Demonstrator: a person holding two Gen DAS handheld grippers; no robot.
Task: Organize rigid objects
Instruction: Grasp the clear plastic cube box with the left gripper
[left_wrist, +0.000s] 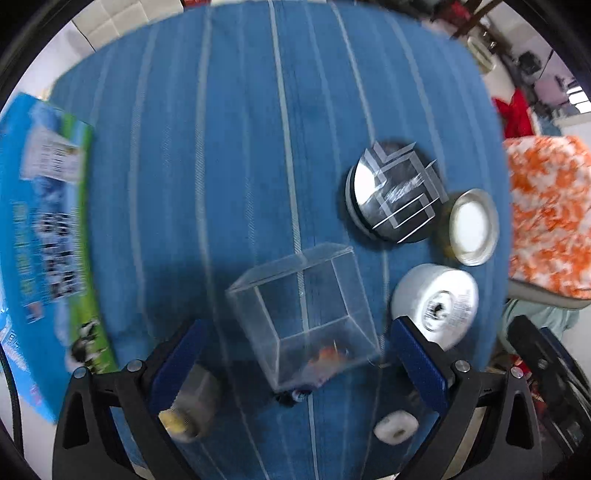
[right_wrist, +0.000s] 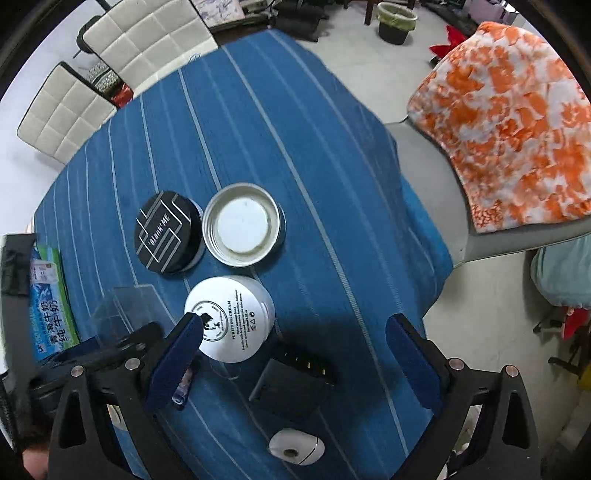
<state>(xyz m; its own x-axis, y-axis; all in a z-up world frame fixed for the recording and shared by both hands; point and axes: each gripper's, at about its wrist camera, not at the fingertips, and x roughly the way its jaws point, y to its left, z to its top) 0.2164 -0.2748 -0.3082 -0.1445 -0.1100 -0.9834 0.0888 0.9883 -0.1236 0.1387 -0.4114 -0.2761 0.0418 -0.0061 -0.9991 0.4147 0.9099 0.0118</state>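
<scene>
Left claw (left_wrist: 295, 363) and right claw (right_wrist: 293, 356) both gape wide.

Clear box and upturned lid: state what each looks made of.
Clear box: rigid transparent plastic, probably acrylic; the cloth's stripes show through its glossy walls. Upturned lid: likely metal, with a dull silvery rim and a white liner disc inside.

The left tongs (left_wrist: 295, 354) stand wide apart over the striped blue worktop (left_wrist: 221, 147), with a clear plastic box (left_wrist: 303, 314) between the blue pads, touching neither. Beyond the box to the right lies a black round tin (left_wrist: 391, 192); just beside the tin sits an upturned metal lid (left_wrist: 472, 227), and nearer the box a white jar (left_wrist: 436, 302). Well left of the box lies a blue carton (left_wrist: 44, 240).
</scene>
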